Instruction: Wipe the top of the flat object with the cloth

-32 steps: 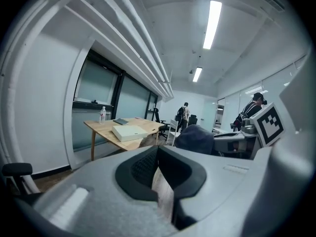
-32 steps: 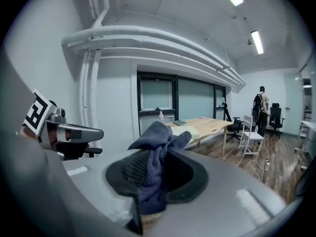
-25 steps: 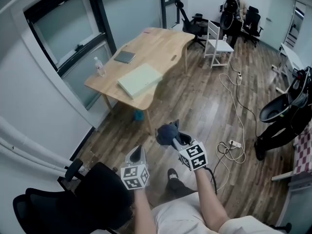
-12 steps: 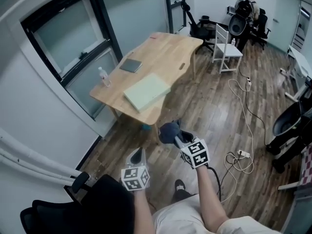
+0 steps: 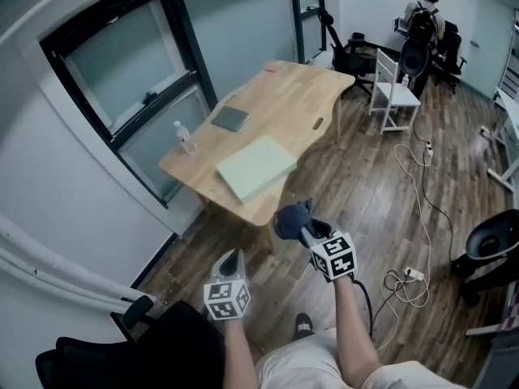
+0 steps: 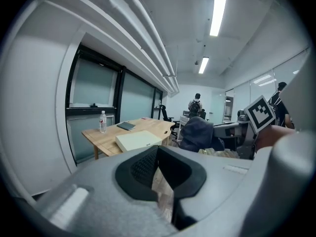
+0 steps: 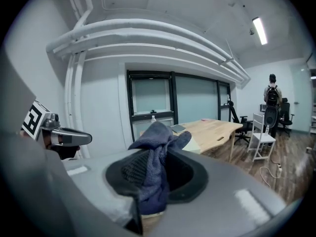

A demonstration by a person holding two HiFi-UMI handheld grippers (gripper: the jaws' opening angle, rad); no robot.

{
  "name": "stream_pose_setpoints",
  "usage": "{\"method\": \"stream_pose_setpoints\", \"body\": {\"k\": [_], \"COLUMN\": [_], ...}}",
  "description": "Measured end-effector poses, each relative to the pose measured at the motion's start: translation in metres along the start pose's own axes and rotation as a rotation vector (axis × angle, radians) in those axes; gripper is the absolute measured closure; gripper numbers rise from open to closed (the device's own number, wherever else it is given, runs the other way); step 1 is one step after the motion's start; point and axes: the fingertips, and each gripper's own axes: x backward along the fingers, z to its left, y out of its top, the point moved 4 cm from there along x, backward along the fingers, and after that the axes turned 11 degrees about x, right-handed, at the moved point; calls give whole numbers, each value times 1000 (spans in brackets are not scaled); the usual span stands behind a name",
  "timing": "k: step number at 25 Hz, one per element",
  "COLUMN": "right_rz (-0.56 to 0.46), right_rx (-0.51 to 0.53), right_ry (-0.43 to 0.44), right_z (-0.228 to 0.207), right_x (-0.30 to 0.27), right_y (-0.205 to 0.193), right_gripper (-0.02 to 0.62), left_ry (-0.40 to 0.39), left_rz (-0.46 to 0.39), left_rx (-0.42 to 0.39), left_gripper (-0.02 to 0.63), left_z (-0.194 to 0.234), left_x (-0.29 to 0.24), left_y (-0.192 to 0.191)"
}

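Right gripper (image 5: 303, 230) fingers clamp cloth (image 5: 289, 220); left gripper (image 5: 233, 255) fingers together; flat object (image 5: 255, 168) at table (image 5: 284, 104) edge, well apart

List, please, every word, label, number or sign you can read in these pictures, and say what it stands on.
No text can be read here.
Label on the water bottle: too small to read.
Marker cubes: black-and-white square patterns only, no letters or digits.
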Motion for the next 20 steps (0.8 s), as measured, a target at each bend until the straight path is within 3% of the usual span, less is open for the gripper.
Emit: {"method": "stream_pose_setpoints", "body": {"k": [14, 20], "right_rz": [1, 24], "right_rx": [-25, -18], "right_ry": [-16, 14], "right_z": [-77, -79], "right_x": [-14, -12], "right_y": [-14, -25], "right_gripper": [508, 508], "left_ry": [0, 23], "left_rz": [2, 27], "left_rx": [-21, -23], "left_gripper": [598, 598], "left_z": [-26, -29], "left_x": [-58, -61], "left_y": [-6, -19]}}
